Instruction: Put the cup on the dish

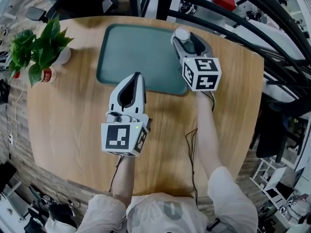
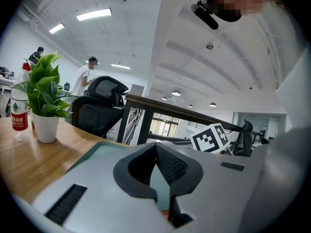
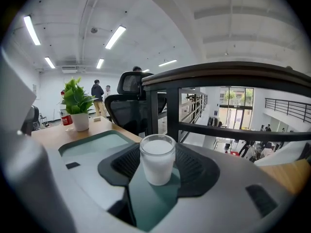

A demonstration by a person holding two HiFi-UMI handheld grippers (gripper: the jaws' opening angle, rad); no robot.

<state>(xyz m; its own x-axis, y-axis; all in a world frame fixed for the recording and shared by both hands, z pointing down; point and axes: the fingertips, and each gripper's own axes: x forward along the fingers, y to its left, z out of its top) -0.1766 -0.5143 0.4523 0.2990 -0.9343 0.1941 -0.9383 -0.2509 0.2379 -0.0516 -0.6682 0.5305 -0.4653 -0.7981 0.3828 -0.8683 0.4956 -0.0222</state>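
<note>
A small white frosted cup [image 1: 181,33] stands upright between the jaws of my right gripper [image 1: 184,37], over the far right corner of the green tray-like dish [image 1: 141,52]. In the right gripper view the cup [image 3: 157,165] fills the hollow between the dark pads [image 3: 199,171], and the gripper [image 3: 158,154] is shut on it. I cannot tell whether the cup's base touches the dish [image 3: 92,147]. My left gripper [image 1: 137,76] hovers at the dish's near edge, shut with nothing in it. Its tips [image 2: 156,147] meet in the left gripper view.
A potted plant [image 1: 39,47] and a red-labelled bottle [image 1: 47,75] stand at the round table's far left. A dark railing [image 3: 228,76] and an office chair [image 3: 129,106] lie beyond the table's far edge. People stand in the distance.
</note>
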